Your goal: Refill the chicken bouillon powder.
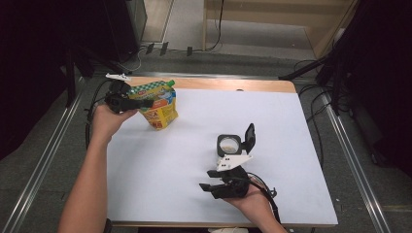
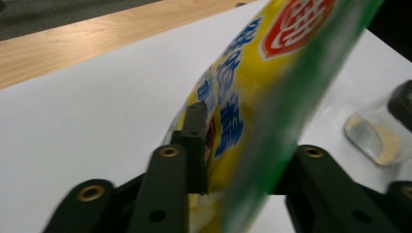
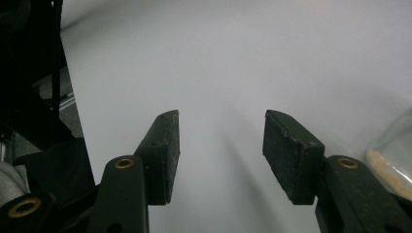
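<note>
Left gripper (image 1: 142, 103) at about 10 o'clock on the white table (image 1: 160, 165), jaws clamped on the yellow-and-green pouch (image 1: 156, 104). In the left gripper view one black pad presses flat on the printed face of the pouch (image 2: 233, 111), the other jaw hidden behind its green edge — so a pinch across the flat sides, probably because a soft bag gives nothing else firm to hold. Pouch tilts, top toward the gripper, bottom toward table centre; whether the bottom touches the table I cannot tell. The tilt looks like a carry or the start of a pour, my guess.

Centre, slightly toward 4 o'clock: small glass jar (image 1: 228, 144) standing upright, black flip lid (image 1: 249, 136) swung open to its right, some pale stuff at the bottom. An open lid fits a jar meant to take the pouch's contents. Jar and pouch well apart.

Right gripper (image 1: 212, 180) at roughly 5 o'clock, just below the jar, resting low over the table. Jaws about half open, nothing between them — bare white surface between the pads in the right gripper view, jar (image 3: 396, 155) off at the right edge. Likely parked near to steady the jar.
</note>
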A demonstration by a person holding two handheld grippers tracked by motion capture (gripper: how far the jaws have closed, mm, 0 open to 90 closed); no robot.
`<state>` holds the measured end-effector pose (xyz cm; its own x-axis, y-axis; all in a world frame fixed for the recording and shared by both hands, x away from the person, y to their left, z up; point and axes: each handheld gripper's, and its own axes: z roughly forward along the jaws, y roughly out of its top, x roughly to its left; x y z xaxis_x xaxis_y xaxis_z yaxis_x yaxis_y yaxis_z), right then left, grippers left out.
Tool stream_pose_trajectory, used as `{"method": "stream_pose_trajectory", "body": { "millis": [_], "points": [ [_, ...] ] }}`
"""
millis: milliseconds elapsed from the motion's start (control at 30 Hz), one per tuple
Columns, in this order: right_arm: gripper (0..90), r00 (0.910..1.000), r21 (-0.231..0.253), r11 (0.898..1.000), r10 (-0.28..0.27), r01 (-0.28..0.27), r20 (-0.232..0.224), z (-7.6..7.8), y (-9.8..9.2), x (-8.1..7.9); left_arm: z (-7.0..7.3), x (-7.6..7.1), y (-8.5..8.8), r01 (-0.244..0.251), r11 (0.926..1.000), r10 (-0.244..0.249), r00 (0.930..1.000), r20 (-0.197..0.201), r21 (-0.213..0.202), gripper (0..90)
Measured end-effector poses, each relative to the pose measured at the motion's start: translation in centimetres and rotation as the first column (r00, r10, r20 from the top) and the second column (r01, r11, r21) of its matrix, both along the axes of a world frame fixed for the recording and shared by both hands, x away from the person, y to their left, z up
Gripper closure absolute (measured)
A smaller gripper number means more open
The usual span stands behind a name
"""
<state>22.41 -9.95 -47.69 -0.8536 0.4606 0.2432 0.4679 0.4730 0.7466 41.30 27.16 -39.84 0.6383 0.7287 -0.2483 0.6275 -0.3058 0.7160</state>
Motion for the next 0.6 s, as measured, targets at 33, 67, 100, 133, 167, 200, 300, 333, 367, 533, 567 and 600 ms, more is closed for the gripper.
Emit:
{"method": "stream_pose_trajectory", "body": {
  "millis": [33,67,100,133,167,200,300,333,367,533,567,600],
  "points": [
    [48.9,1.0000,-0.003,1.000,0.004,-0.004,-0.001,0.1,0.2,0.1,0.1,-0.1,-0.1,-0.003,1.0000,0.003,1.0000,0.000,0.007,72.2],
    [48.8,1.0000,-0.004,1.000,0.006,-0.006,0.001,0.1,0.4,0.1,0.2,-0.1,-0.2,-0.003,1.0000,0.003,1.0000,-0.001,0.008,72.9],
    [48.8,1.0000,-0.001,1.000,0.006,-0.006,0.003,0.2,0.7,0.3,0.2,-0.2,-0.3,0.001,1.0000,-0.001,1.0000,0.000,0.007,74.0],
    [48.7,0.9999,0.005,1.000,0.011,-0.011,-0.003,0.3,0.9,0.4,0.2,-0.3,-0.4,0.002,1.0000,-0.002,1.0000,-0.001,0.002,75.3],
    [48.5,0.9999,0.012,1.000,0.012,-0.012,-0.007,0.5,1.2,0.6,0.3,-0.4,-0.4,0.011,0.9999,-0.011,0.9999,0.002,0.007,77.4],
    [48.4,0.9999,0.013,1.000,0.012,-0.012,-0.006,0.6,1.4,0.7,0.3,-0.5,-0.5,0.027,0.9996,-0.027,0.9996,0.006,-0.002,81.8],
    [48.6,0.9999,0.034,0.999,0.014,-0.014,0.001,0.9,2.3,1.1,0.2,-0.8,-1.0,0.030,0.9995,-0.030,0.9994,0.017,0.011,86.9],
    [48.6,0.9999,0.039,0.999,0.013,-0.013,0.000,0.9,2.6,1.2,0.3,-0.8,-1.0,0.025,0.9996,-0.025,0.9996,0.010,0.011,87.4],
    [48.7,0.9999,0.043,0.999,0.014,-0.014,0.001,0.8,2.8,1.3,0.3,-0.8,-1.0,0.025,0.9996,-0.025,0.9996,0.010,0.011,88.2],
    [49.1,0.9997,0.027,0.999,0.020,-0.019,-0.015,-0.1,3.4,1.1,0.9,-1.1,-1.3,0.006,0.9998,-0.006,0.9999,0.013,-0.021,90.0],
    [49.2,0.9997,0.022,1.000,0.019,-0.019,-0.014,-0.2,3.4,1.0,1.1,-1.2,-1.4,0.008,0.9996,-0.008,0.9999,0.012,-0.028,90.0],
    [49.2,0.9997,0.022,1.000,0.019,-0.019,-0.014,-0.2,3.4,1.0,1.1,-1.2,-1.4,0.008,0.9996,-0.008,0.9999,0.012,-0.028,90.0]
  ]
}}
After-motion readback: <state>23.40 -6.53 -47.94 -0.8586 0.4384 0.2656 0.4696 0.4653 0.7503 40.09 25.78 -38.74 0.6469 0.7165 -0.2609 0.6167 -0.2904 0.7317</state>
